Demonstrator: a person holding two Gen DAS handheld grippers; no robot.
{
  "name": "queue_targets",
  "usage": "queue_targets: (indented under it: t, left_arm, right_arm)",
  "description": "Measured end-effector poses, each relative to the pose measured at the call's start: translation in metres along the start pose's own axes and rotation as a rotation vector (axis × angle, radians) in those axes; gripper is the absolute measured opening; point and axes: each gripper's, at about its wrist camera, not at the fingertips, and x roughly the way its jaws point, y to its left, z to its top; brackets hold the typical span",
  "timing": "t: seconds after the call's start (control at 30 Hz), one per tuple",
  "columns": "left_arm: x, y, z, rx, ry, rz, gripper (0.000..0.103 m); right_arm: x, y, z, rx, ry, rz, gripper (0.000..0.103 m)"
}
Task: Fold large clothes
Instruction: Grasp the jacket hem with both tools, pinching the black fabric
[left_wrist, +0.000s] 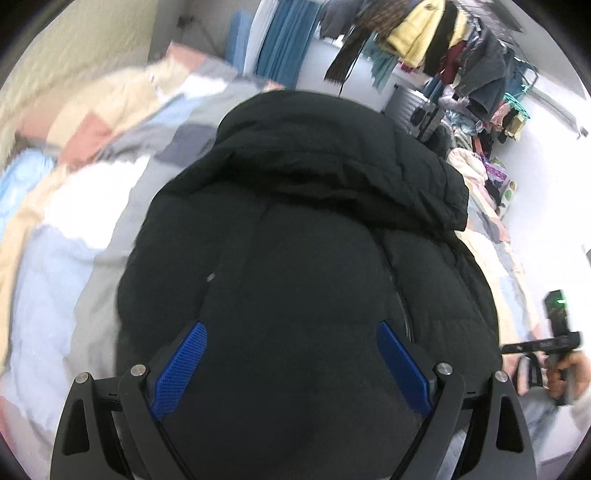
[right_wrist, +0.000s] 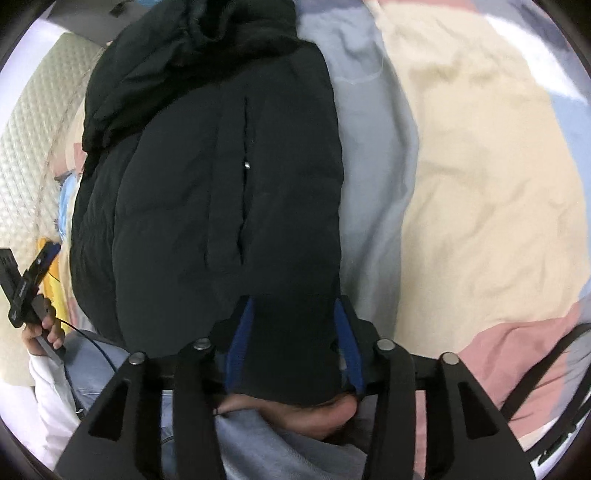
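Observation:
A large black puffer jacket with a hood lies lengthwise on a bed and fills both views. My left gripper has its blue-padded fingers spread wide over the jacket's near end, nothing pinched between them. My right gripper has its blue fingers on either side of the jacket's lower corner, and the black fabric fills the gap between them. The right gripper also shows at the right edge of the left wrist view, and the left gripper at the left edge of the right wrist view.
The bed cover is a patchwork of cream, grey, pink and pale blue. A padded headboard wall stands to the left. A crowded clothes rack and a grey suitcase stand beyond the bed.

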Motion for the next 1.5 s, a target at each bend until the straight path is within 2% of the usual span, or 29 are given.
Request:
queue_targets:
  t: [0.03, 0.07, 0.1, 0.13, 0.17, 0.23, 0.37, 0.5, 0.6, 0.77, 0.87, 0.93, 1.07, 1.13, 1.17, 1.2, 1.27, 1.3, 1.33, 1.37, 1.4, 1.43, 1.5]
  left_arm:
    - [-0.004, 0.01, 0.001, -0.017, 0.029, -0.002, 0.094]
    - [-0.007, 0.019, 0.001, -0.034, 0.053, 0.006, 0.094]
    - [-0.01, 0.03, 0.0, -0.055, 0.085, 0.058, 0.094]
    - [-0.011, 0.04, 0.0, -0.077, 0.111, 0.109, 0.094]
    - [-0.012, 0.049, -0.001, -0.101, 0.129, 0.128, 0.094]
    - [-0.012, 0.071, -0.005, -0.167, 0.172, 0.121, 0.094]
    - [0.001, 0.109, -0.02, -0.285, 0.258, 0.117, 0.094]
    - [0.022, 0.124, -0.032, -0.362, 0.321, 0.035, 0.094]
    - [0.035, 0.125, -0.035, -0.372, 0.362, 0.028, 0.094]
    - [0.04, 0.12, -0.03, -0.355, 0.35, -0.084, 0.093]
    - [0.048, 0.119, -0.03, -0.354, 0.386, -0.096, 0.092]
    - [0.053, 0.121, -0.031, -0.369, 0.397, -0.104, 0.092]
    - [0.066, 0.12, -0.03, -0.393, 0.407, -0.135, 0.091]
    - [0.071, 0.116, -0.028, -0.377, 0.411, -0.145, 0.088]
    - [0.072, 0.112, -0.028, -0.364, 0.407, -0.148, 0.082]
    - [0.071, 0.107, -0.027, -0.354, 0.402, -0.162, 0.078]
    - [0.068, 0.102, -0.026, -0.341, 0.395, -0.193, 0.062]
    - [0.066, 0.098, -0.026, -0.334, 0.391, -0.204, 0.057]
    - [0.062, 0.095, -0.025, -0.329, 0.384, -0.209, 0.048]
    - [0.058, 0.093, -0.025, -0.329, 0.373, -0.21, 0.037]
    - [0.053, 0.09, -0.024, -0.334, 0.364, -0.217, 0.032]
    - [0.047, 0.089, -0.023, -0.346, 0.349, -0.226, 0.023]
    - [0.035, 0.087, -0.018, -0.369, 0.322, -0.227, 0.016]
  right_arm:
    - [0.003, 0.0, 0.002, 0.002, 0.016, 0.012, 0.063]
    - [0.007, 0.001, 0.005, 0.0, 0.033, 0.025, 0.067]
    - [0.012, 0.003, 0.007, -0.004, 0.053, 0.039, 0.072]
    - [0.015, 0.005, 0.008, -0.004, 0.064, 0.044, 0.073]
    - [0.019, 0.007, 0.011, -0.002, 0.077, 0.049, 0.073]
    - [0.029, 0.005, 0.015, 0.015, 0.107, 0.055, 0.077]
    - [0.047, -0.003, 0.021, 0.088, 0.157, 0.127, 0.082]
    - [0.061, 0.007, 0.024, 0.06, 0.196, 0.172, 0.09]
    - [0.059, 0.021, 0.023, 0.004, 0.195, 0.202, 0.091]
    - [0.04, 0.041, 0.019, -0.076, 0.122, 0.327, 0.091]
    - [0.031, 0.04, 0.016, -0.092, 0.095, 0.377, 0.091]
    - [0.035, 0.037, 0.016, -0.076, 0.11, 0.339, 0.091]
    - [0.056, 0.031, 0.017, -0.031, 0.211, 0.126, 0.091]
    - [0.059, 0.032, 0.015, -0.043, 0.234, 0.094, 0.091]
    - [0.059, 0.038, 0.014, -0.07, 0.236, 0.08, 0.09]
    - [0.057, 0.047, 0.012, -0.11, 0.231, 0.083, 0.089]
    - [0.049, 0.067, 0.008, -0.203, 0.207, 0.099, 0.082]
    - [0.046, 0.075, 0.005, -0.237, 0.191, 0.097, 0.075]
    - [0.041, 0.082, 0.002, -0.268, 0.173, 0.087, 0.062]
    - [0.038, 0.086, 0.0, -0.28, 0.157, 0.073, 0.053]
    - [0.034, 0.088, -0.002, -0.281, 0.137, 0.056, 0.037]
    - [0.027, 0.088, -0.003, -0.278, 0.113, 0.047, 0.025]
    - [0.01, 0.09, -0.004, -0.283, 0.049, 0.028, 0.015]
